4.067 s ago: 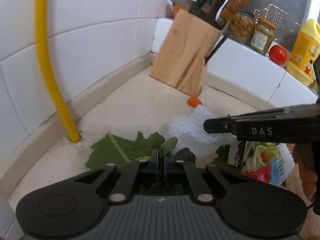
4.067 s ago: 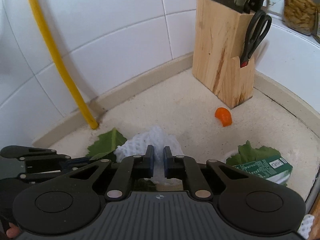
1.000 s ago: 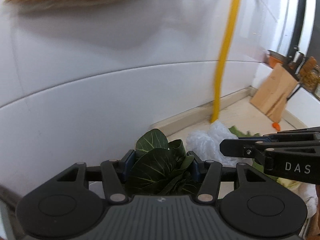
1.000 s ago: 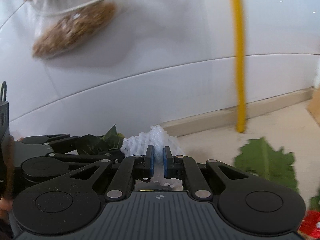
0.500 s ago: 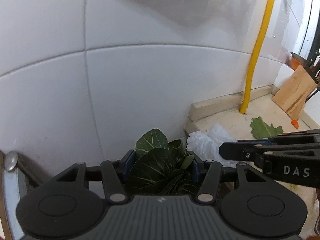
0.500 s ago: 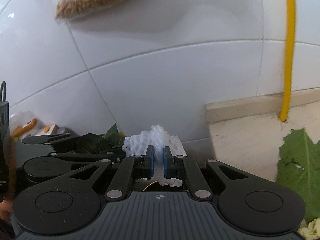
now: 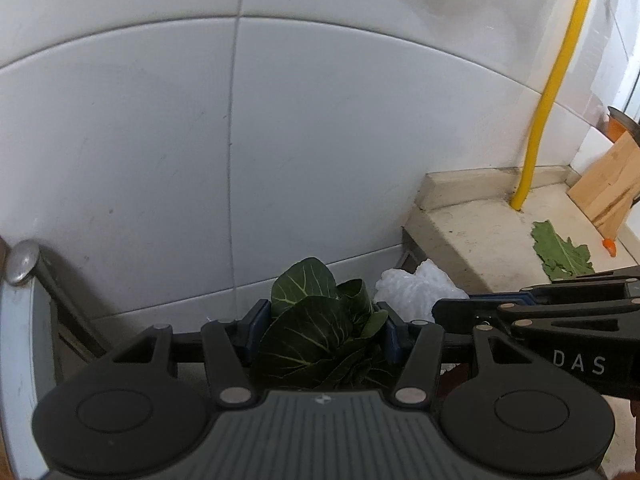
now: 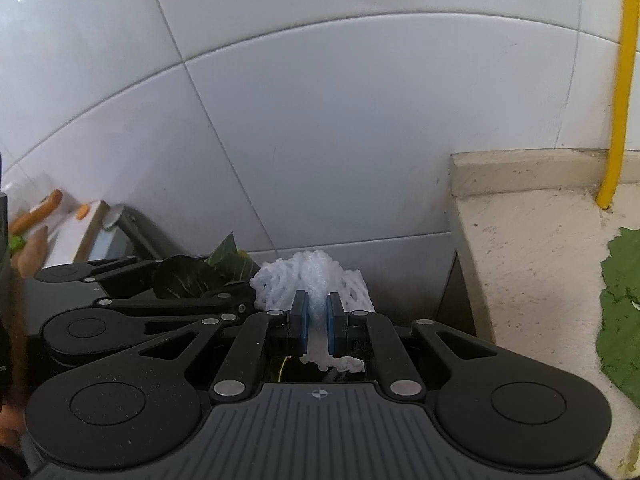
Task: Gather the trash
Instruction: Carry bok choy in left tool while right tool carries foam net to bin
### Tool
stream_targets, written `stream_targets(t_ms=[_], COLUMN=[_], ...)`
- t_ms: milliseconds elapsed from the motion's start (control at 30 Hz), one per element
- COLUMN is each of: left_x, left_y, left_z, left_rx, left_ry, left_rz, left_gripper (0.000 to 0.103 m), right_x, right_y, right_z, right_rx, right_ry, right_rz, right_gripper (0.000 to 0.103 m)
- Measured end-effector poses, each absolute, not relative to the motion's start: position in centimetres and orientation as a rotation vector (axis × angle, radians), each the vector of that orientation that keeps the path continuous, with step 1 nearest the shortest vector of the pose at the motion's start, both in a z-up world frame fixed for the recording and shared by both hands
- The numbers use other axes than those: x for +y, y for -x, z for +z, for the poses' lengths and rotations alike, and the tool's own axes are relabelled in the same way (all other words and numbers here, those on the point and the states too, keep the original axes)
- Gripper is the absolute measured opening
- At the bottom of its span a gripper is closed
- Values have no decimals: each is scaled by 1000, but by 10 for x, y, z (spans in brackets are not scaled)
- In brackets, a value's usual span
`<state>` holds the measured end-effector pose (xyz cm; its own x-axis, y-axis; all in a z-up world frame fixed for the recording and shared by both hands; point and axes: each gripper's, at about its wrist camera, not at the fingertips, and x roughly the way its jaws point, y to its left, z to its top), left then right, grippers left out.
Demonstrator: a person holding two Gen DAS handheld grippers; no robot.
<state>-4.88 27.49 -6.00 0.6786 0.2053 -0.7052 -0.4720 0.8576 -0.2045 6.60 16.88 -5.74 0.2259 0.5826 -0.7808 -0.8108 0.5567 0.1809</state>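
Two loads: both grippers carry trash off the end of the counter, low against the tiled wall
Left gripper: jaws held apart by a wad of dark leaves, pads pressed on either side of it
Right gripper: jaws nearly together, pinching white foam net between the blue pads
Grippers vs counter: both sit past its left end and below its top; right gripper nearer to it, left gripper just beyond
Step in hand: by my reading, carrying the two loads to a bin; no bin shows in either view
Next move: likely to bring both over the bin mouth, then part the jaws so leaves and net drop; the bin must first be found
Left on counter: one flat green leaf and an orange scrap, near the yellow pipe and knife block
Beyond the counter end: metal rim with a round knob; cutting board with carrot bits farther out
In the way: the counter end and wall stand close, so little room to swing; a loose leaf could slip out early
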Motion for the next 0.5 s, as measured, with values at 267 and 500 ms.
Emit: stream_targets(t_ms=[267,500], left_x=[284,287], left_y=[51,47], left_z=[-72,-79], left_rx=[746,766], left_ry=[401,399], left_rz=[417,425], left_gripper=[49,49], right_x=[178,179], right_y=[-66,-67], right_z=[-66,-76], right_rx=[946,970], right_ry=[315,322], right_rz=[970,958], right_gripper=[12,12])
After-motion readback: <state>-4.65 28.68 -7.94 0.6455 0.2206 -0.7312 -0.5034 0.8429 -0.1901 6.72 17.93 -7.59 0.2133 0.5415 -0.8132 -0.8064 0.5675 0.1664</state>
